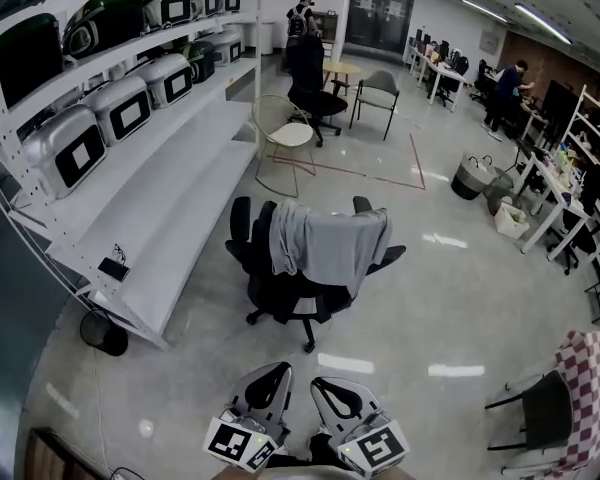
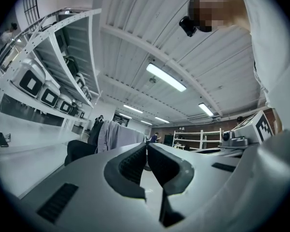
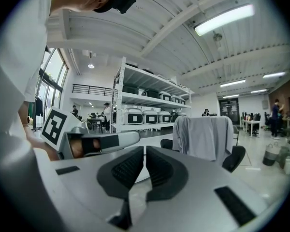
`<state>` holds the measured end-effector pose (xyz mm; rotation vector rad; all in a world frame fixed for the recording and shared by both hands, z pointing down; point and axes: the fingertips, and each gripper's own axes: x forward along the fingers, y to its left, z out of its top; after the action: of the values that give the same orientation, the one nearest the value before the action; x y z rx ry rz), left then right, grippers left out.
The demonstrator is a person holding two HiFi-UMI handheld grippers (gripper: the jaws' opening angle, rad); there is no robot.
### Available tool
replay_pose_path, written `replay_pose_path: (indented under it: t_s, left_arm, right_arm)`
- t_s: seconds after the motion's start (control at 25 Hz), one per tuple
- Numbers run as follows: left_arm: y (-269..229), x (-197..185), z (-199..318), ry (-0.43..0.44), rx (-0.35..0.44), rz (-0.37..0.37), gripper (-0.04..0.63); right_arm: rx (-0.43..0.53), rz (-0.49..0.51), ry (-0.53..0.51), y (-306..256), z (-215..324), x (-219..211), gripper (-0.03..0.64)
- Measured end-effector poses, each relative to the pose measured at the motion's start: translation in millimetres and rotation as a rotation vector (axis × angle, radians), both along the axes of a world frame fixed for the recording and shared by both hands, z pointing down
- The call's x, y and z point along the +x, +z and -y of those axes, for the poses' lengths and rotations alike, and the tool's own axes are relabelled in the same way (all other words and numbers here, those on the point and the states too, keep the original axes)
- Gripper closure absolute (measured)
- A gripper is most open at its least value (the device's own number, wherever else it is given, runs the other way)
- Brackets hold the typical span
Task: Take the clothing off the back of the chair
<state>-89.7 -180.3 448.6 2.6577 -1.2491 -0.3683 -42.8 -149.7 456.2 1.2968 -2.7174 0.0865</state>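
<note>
A grey garment (image 1: 325, 245) hangs over the back of a black office chair (image 1: 280, 293) in the middle of the floor. It also shows in the left gripper view, garment (image 2: 117, 136), and in the right gripper view, garment (image 3: 203, 137), still well ahead of both grippers. My left gripper (image 1: 267, 380) and right gripper (image 1: 332, 388) sit side by side at the bottom of the head view, short of the chair. Both are shut with nothing between their jaws: left gripper (image 2: 147, 146), right gripper (image 3: 144, 150).
A long white shelf unit (image 1: 130, 158) with several grey cases runs along the left. A black bin (image 1: 104, 333) stands at its near end. A black chair with a checked cloth (image 1: 580, 398) is at the lower right. More chairs, desks and people stand far back.
</note>
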Motion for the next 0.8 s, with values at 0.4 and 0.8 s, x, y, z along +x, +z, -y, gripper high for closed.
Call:
replay_pose_path:
  t_s: [0.4,0.8]
  left_arm:
    - [-5,19,42,-0.050,0.001,0.014,0.578]
    - [-7,74,100,-0.084,0.000,0.045,0.577]
  right_arm:
    - [0.011,0.041,-0.043,-10,44,27,0.597]
    - [0.020,0.054,-0.085,-13,108,84,0.597]
